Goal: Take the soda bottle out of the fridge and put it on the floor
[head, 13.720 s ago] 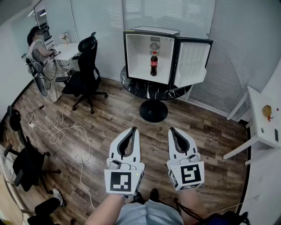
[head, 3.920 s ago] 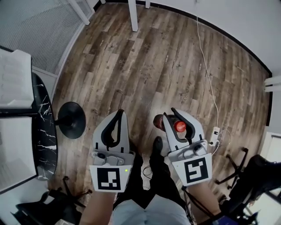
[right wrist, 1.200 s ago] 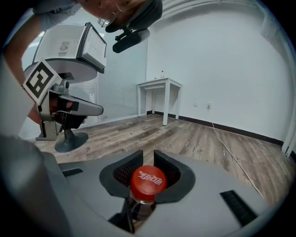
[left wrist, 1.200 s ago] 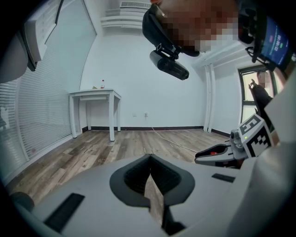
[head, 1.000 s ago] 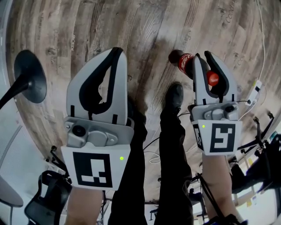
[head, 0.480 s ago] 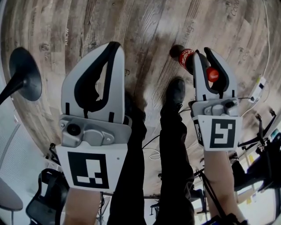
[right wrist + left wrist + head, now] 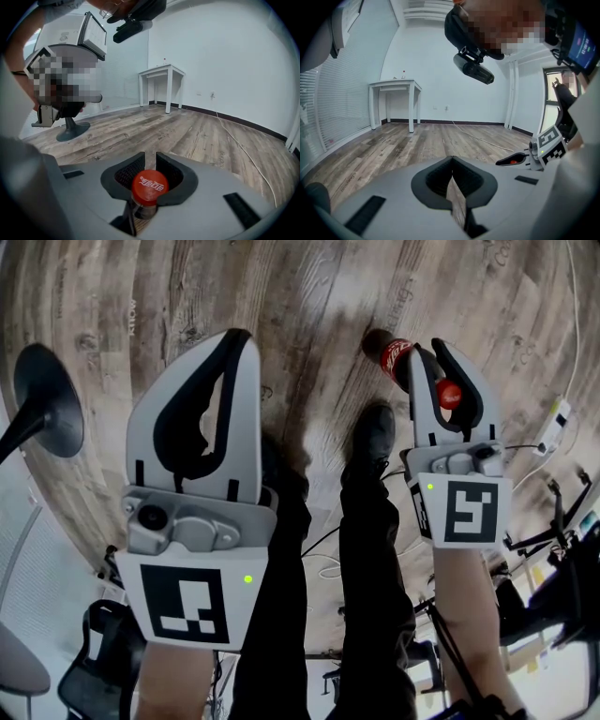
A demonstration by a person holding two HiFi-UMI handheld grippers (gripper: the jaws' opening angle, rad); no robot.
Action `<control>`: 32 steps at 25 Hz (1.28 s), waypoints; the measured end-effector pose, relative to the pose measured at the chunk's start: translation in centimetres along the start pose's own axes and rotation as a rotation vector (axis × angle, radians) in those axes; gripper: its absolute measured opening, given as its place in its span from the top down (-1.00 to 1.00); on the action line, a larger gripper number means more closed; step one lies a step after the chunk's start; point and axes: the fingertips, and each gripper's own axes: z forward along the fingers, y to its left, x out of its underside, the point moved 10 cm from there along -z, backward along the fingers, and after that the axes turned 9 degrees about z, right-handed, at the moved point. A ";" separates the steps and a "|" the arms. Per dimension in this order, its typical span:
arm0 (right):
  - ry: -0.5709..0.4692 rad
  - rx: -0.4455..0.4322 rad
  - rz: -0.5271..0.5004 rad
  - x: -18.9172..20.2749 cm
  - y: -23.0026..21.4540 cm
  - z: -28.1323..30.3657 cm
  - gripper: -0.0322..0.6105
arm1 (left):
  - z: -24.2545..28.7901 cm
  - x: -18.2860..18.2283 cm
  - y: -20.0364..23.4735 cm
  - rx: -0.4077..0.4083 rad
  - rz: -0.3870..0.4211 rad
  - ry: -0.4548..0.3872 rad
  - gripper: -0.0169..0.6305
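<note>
Count log, one entry per kind.

- Tools: 2, the left tool (image 7: 239, 338) and the right tool (image 7: 427, 352).
- Marker cubes: 2, the left cube (image 7: 186, 601) and the right cube (image 7: 469, 512).
- Soda bottle (image 7: 389, 352): 1, with 1 red cap (image 7: 149, 186).
- Fridge (image 7: 65, 30): 1.
- Round pedestal base (image 7: 47, 399): 1.
- White surface (image 7: 393, 85) on legs: 1. It carries 1 small item (image 7: 403, 74), too small to identify.
- White cable (image 7: 243, 150) on the floor: 1.
- Power strip (image 7: 553, 418): 1.
- Shoe (image 7: 375, 432): 1 visible.
- Trouser legs (image 7: 370, 596): 2.
- Dark chair (image 7: 94, 667): 1 clear; the shapes at lower right cannot be counted.
</note>
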 end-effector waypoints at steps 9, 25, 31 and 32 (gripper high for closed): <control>0.074 -0.007 -0.006 2.5 -0.2 0.8 0.62 | 0.3 1.0 -0.3 -0.003 -0.012 0.007 0.91; 0.127 -0.012 -0.026 3.3 0.6 2.0 0.57 | -0.8 0.8 0.0 -0.010 -0.016 -0.007 0.91; 0.129 -0.060 -0.049 2.1 1.4 1.8 0.34 | -1.8 -0.3 0.7 -0.029 -0.019 -0.022 0.91; 0.127 -0.066 -0.053 1.8 1.4 1.7 0.34 | -1.9 -0.6 0.9 -0.034 -0.020 -0.026 0.91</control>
